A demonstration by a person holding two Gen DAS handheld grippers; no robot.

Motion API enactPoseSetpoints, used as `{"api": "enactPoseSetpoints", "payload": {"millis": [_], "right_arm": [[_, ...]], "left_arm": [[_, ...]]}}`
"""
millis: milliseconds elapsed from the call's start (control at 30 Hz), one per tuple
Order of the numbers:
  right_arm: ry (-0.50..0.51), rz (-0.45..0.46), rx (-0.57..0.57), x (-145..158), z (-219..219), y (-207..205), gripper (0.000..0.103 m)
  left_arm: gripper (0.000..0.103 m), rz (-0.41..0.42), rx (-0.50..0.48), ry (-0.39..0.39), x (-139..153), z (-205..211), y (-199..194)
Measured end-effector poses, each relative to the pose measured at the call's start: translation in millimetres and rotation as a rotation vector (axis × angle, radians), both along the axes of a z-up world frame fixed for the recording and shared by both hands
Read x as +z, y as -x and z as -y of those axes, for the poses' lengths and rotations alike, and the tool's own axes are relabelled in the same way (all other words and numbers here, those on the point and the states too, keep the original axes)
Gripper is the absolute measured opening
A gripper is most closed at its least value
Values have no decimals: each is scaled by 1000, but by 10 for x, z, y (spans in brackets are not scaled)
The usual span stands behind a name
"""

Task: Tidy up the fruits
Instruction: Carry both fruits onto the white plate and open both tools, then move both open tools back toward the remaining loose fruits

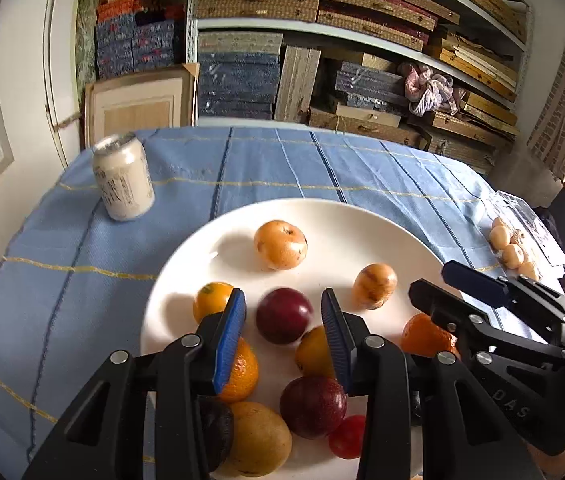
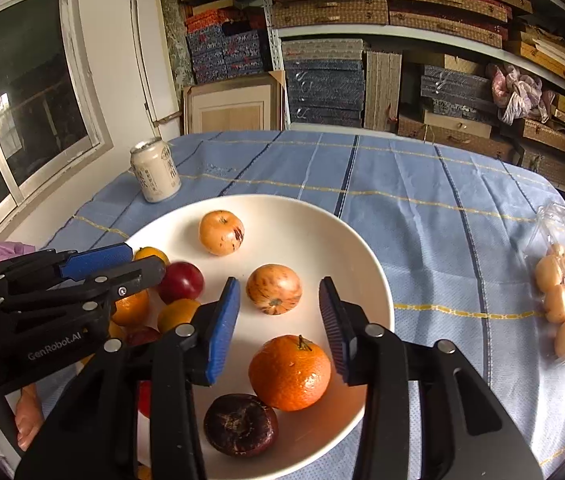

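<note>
Your left tool [image 1: 282,320] hangs part-open and empty over the plum [image 1: 284,315] at frame centre, on the plate [image 1: 362,220]. Your right tool [image 2: 278,320], also empty, brackets the tangerine [image 2: 289,372] at lower centre. Next: descend, then close.
</note>
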State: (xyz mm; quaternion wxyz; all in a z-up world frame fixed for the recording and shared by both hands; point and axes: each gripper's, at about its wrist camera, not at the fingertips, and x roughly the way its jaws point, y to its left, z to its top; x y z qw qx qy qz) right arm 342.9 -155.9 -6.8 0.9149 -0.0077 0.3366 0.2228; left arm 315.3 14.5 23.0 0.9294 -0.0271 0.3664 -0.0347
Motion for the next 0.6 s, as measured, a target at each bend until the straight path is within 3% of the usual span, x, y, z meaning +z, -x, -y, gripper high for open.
{"api": "enactPoseSetpoints", "payload": {"millis": [233,367,600], "right_arm": [[-65,59,4,309,91,316,45],[-120,65,13,445,215,614,57],[-118,43,-6,412,468,1170,58]], "left_arm": [[40,66,-15,-5,244,52,185],[40,74,-35,-33,317,73,450],[46,99,-58,-90,258,142,1271]]}}
